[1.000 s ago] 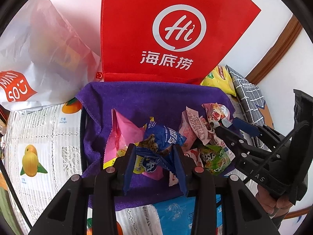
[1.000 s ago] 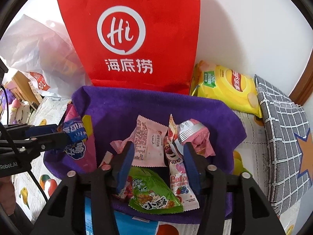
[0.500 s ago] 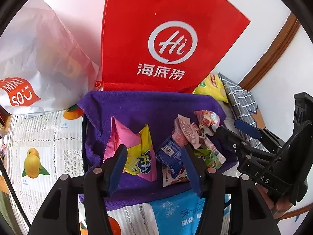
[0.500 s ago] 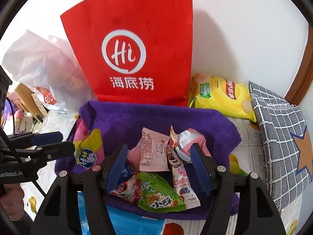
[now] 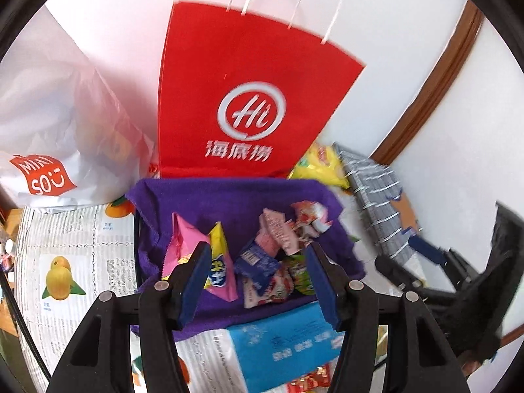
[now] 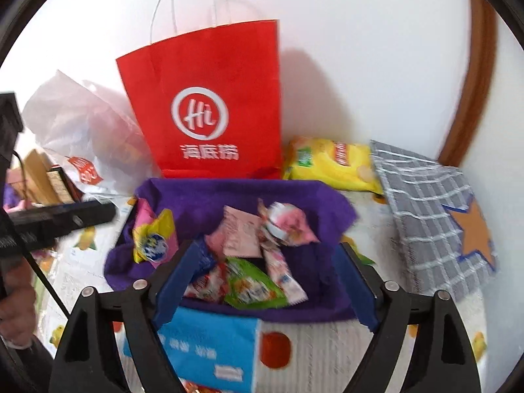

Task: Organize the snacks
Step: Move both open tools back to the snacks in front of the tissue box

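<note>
One purple cloth (image 5: 209, 203) lining a low container, taken here as the landmark for all else. On the cloth, a heap of small snack packets: one pink-and-yellow packet (image 5: 217, 262) at the cloth's left side, one blue packet (image 5: 258, 262) in the middle, one green packet (image 6: 252, 288) toward the near edge, and several pink-and-white wrappers (image 6: 242, 232) bunched on the right — at least three, exact count blurred. Behind the cloth, against the wall, one red paper bag (image 5: 242, 98) standing upright with white cord handles. Left of the cloth and behind it, one white plastic bag (image 5: 55, 150) with a red logo. Right of the cloth and behind it, one yellow chip bag (image 6: 330, 163) lying flat, and beside that one grey checked pouch (image 6: 432, 216) bearing an orange star. Just in front of the cloth's near edge, one blue packet with white print (image 6: 213, 344) on the fruit-patterned table cover (image 5: 75, 249). Two grippers in all. Left gripper (image 5: 258, 281) hanging above the near half of the cloth, blue pads parted with nothing pinched between them, snacks lying below the gap. Right gripper (image 6: 265, 291) likewise above the near edge of the cloth, jaws opening wide and gripping nothing — packets visible beneath, untouched. At the far left of the right wrist view, part of a hand (image 6: 16, 308) on the other tool's handle.
</note>
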